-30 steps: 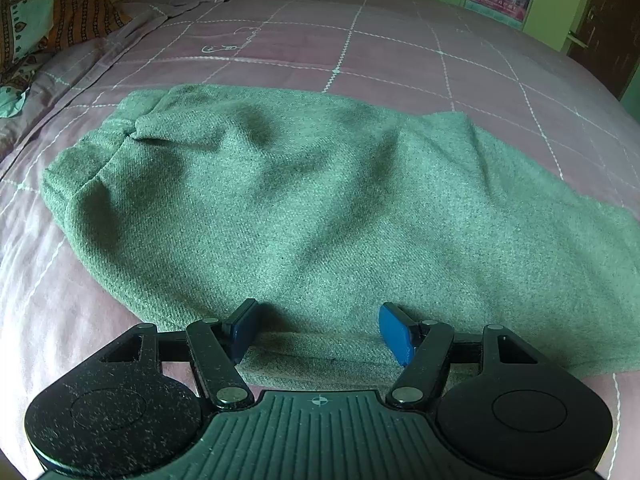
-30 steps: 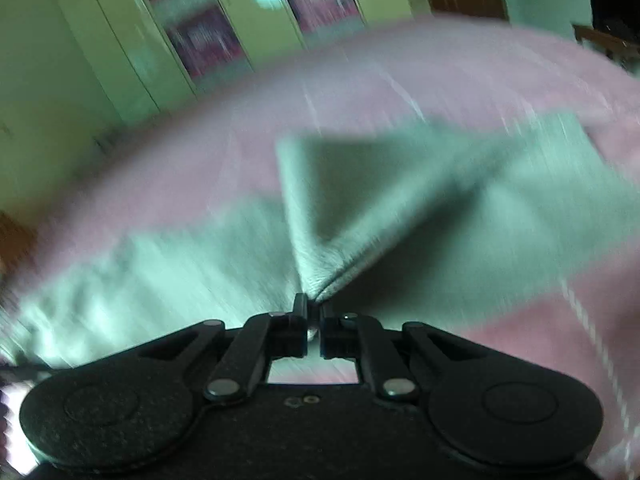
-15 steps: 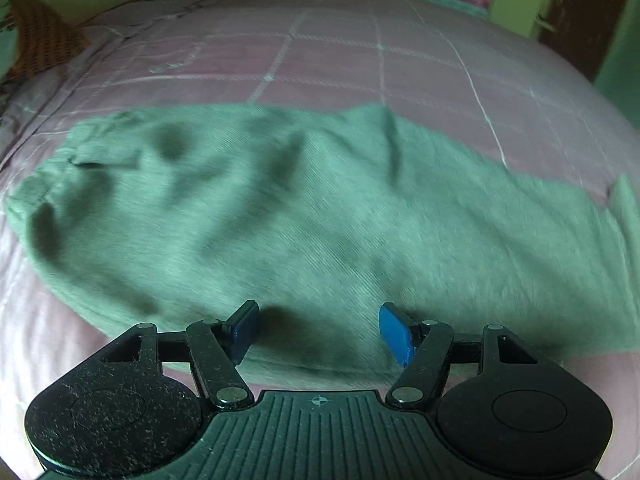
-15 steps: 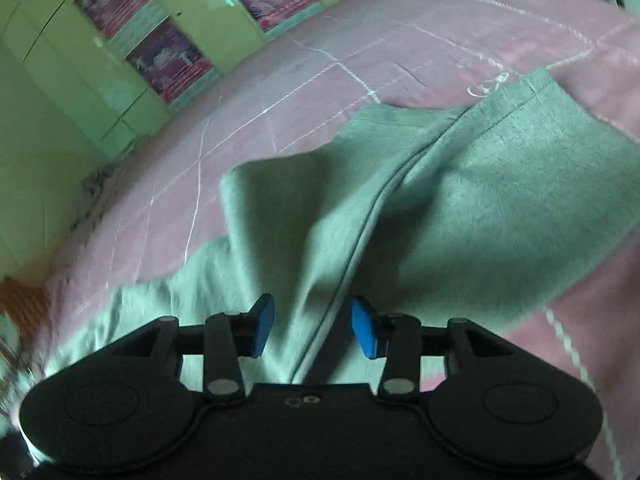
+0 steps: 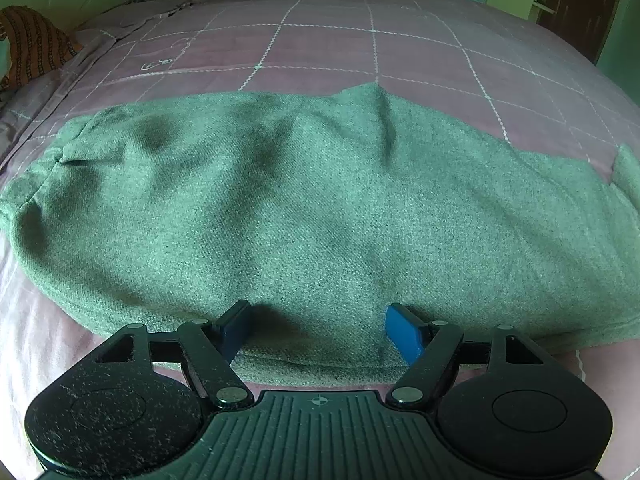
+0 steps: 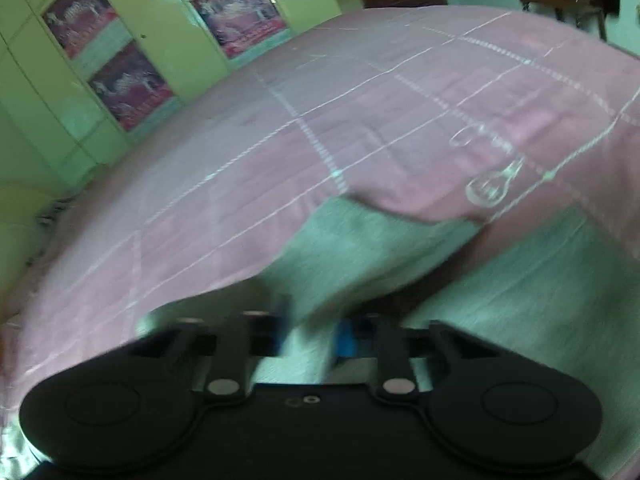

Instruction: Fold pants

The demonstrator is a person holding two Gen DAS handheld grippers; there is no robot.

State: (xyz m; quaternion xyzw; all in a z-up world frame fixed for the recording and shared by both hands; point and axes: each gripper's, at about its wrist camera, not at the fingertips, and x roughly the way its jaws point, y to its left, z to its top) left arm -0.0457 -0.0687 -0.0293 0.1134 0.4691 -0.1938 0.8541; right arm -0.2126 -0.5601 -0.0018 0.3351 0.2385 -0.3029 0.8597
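I watched green pants (image 5: 304, 216) lying folded lengthwise across the pink checked bedspread (image 5: 328, 40). My left gripper (image 5: 318, 330) stood open over the near edge, gripping nothing, its jaws having just widened. My right gripper (image 6: 310, 336), blurred, had just closed on the fabric. I judged the fold needed edges aligned.

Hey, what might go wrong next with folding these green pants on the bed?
The left gripper stands open over the pants' near edge; closing there may catch one layer only, or the bedsheet too. The right gripper pinches a fold in a blurred view; that hold may slip, undoing the fold.
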